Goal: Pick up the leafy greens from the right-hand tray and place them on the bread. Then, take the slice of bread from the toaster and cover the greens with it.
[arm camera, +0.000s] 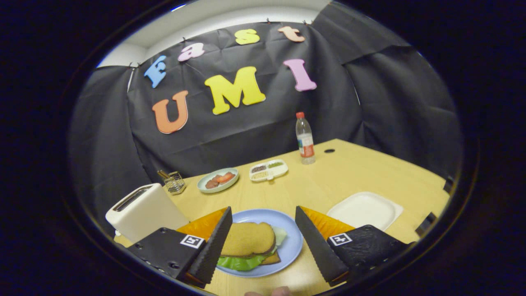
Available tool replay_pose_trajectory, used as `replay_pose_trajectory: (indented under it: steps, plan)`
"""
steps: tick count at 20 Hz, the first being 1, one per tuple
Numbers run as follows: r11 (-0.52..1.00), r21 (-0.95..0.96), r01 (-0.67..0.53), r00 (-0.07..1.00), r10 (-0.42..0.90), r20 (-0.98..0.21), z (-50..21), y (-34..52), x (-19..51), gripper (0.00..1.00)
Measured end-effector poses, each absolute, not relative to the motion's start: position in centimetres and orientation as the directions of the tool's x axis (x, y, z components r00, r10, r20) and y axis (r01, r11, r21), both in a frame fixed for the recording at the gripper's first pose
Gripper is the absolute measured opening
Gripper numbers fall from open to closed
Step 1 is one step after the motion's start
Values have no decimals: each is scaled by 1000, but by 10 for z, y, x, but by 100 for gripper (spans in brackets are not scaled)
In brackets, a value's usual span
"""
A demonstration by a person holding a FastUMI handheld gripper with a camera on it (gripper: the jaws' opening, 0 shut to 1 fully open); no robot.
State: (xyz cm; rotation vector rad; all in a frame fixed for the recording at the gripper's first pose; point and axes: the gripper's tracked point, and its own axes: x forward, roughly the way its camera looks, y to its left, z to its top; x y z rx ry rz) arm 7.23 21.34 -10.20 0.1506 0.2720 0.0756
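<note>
The jaws [261, 242] are held wide open and empty, hovering over the near edge of the desk [349, 176]. Directly between and just ahead of the fingers, a blue plate [292, 242] is seen, and on it the sandwich already stands assembled: a top slice of bread [248, 238] laid over leafy greens [240, 262], which spill out toward the jaws, with a corner of the bottom slice [272, 259] showing beneath. The top slice's long axis runs roughly across the gap between the fingers; it sits nearer the left finger than the right.

Judged from this layout, both steps of the task appear done (the cover is on, the greens are trapped under it), and only a withdrawal seems left.

Left of the left finger, a white toaster [141, 211] is noted, its slot looking empty, though the slot is seen at a slant. Right of the right finger, a white tray [363, 209] lies bare. Well beyond the jaws, a small plate of reddish food [218, 180], a divided dish [268, 169], a wire holder [174, 182] and a water bottle [305, 139] are ranged toward the far edge.

The desk is pale wood, matte. Black cloth is hung behind as the booth wall.
</note>
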Motion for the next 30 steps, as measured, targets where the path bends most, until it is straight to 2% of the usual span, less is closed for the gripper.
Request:
replay_pose_trajectory:
  steps: [5, 8, 10, 15, 19, 23, 30]
  plan:
    - [994, -15, -111, 989, 109, -102, 1, 216, 25, 95]
    - [985, -2, -174, 982, 173, -71, 38, 226, -4, 96]
    - [985, 16, -173, 984, 174, -34, 58, 222, -19, 95]
    - [981, -11, -192, 981, 192, 9, 77, 231, -47, 95]
    - [981, 40, -190, 982, 188, 31, 76, 230, -61, 95]
    - [987, 28, -155, 987, 154, 54, 68, 220, -66, 96]
    - [984, -27, -175, 981, 177, 79, 57, 230, -66, 96]
